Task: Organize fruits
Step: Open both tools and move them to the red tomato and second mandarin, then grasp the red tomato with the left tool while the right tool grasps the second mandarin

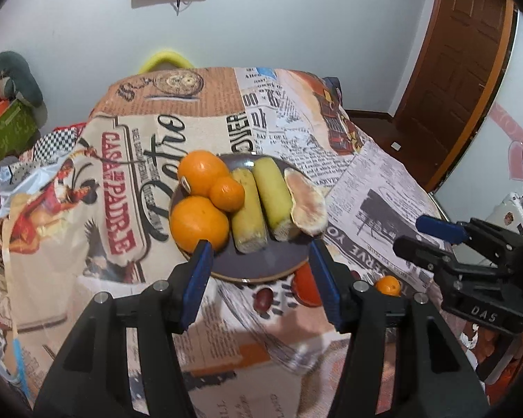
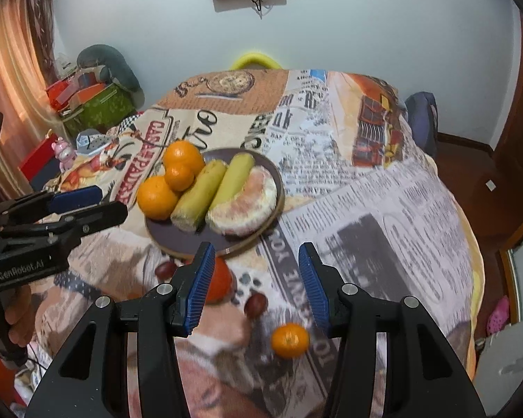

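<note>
A dark plate (image 1: pixel 261 264) (image 2: pixel 177 238) holds two large oranges (image 1: pixel 198 223) (image 2: pixel 156 198), a small mandarin (image 1: pixel 226 194) (image 2: pixel 179 176), two yellow-green corn-like pieces (image 1: pixel 247 212) (image 2: pixel 198 200) and a peeled pomelo piece (image 1: pixel 308 205) (image 2: pixel 244 205). On the cloth in front of the plate lie a red tomato (image 1: pixel 307 287) (image 2: pixel 219 280), two dark grapes (image 1: pixel 263 297) (image 2: pixel 255 304) and a loose mandarin (image 1: pixel 387 285) (image 2: pixel 290 340). My left gripper (image 1: pixel 259 278) is open and empty over the plate's near rim. My right gripper (image 2: pixel 258 285) is open and empty above the grape and mandarin.
The table wears a newspaper-print cloth (image 1: pixel 366 188) (image 2: pixel 366 191). A yellow chair back (image 1: pixel 165 59) stands behind it. Boxes and bags (image 2: pixel 94 101) pile at the left. A wooden door (image 1: pixel 460 69) is at the right.
</note>
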The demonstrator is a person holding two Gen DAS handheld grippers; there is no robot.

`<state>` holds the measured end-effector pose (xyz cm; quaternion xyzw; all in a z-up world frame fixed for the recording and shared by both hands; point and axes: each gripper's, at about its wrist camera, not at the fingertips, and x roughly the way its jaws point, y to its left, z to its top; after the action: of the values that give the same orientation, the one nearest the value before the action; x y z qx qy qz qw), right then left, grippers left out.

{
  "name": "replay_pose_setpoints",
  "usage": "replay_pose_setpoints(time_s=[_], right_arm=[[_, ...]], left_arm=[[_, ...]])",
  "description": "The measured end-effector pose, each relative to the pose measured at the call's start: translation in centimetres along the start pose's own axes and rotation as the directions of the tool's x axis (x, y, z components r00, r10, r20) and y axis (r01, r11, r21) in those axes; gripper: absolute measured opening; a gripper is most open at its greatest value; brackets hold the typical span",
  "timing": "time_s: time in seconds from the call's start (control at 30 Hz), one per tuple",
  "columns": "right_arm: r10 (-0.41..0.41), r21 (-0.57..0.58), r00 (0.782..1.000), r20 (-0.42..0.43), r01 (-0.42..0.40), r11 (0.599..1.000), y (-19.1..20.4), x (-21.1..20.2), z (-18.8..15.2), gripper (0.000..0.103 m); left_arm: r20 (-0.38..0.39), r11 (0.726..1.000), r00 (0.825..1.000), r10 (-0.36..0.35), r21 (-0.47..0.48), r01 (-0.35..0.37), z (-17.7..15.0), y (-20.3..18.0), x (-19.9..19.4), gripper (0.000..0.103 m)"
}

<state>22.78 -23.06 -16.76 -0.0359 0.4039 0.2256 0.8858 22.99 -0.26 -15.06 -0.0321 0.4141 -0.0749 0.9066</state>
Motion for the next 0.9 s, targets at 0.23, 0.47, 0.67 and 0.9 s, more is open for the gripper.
replay_pose_setpoints(time_s=[0.23, 0.47, 0.67, 0.9], right_arm=[[-0.012, 0.033, 0.998, -0.055, 0.014, 0.999, -1.1, 0.1, -2.7, 0.047], [-0.001, 0.061, 0.994, -0.106, 0.008, 0.998, -1.9, 0.9, -4.7, 0.047], [0.014, 0.057, 0.988, -0.154, -0.006, 0.998, -2.1, 2.1, -5.9, 0.047], [0.016, 0.067, 0.985, -0.172, -0.005, 0.998, -2.6, 3.5, -6.6, 0.046]], left_arm=[[-0.018, 1.0, 1.0, -0.016, 0.012, 0.016, -1.7, -1.4, 1.0, 0.061], [-0.051, 0.998, 0.999, 0.014, 0.062, -0.011, -2.6, -3.2, 2.8, 0.065], [-0.097, 0.998, 0.995, -0.005, 0.069, 0.012, -2.9, -3.9, 5.0, 0.065], [-0.135, 0.995, 0.99, -0.049, 0.084, 0.06, -3.1, -5.0, 7.0, 0.065]])
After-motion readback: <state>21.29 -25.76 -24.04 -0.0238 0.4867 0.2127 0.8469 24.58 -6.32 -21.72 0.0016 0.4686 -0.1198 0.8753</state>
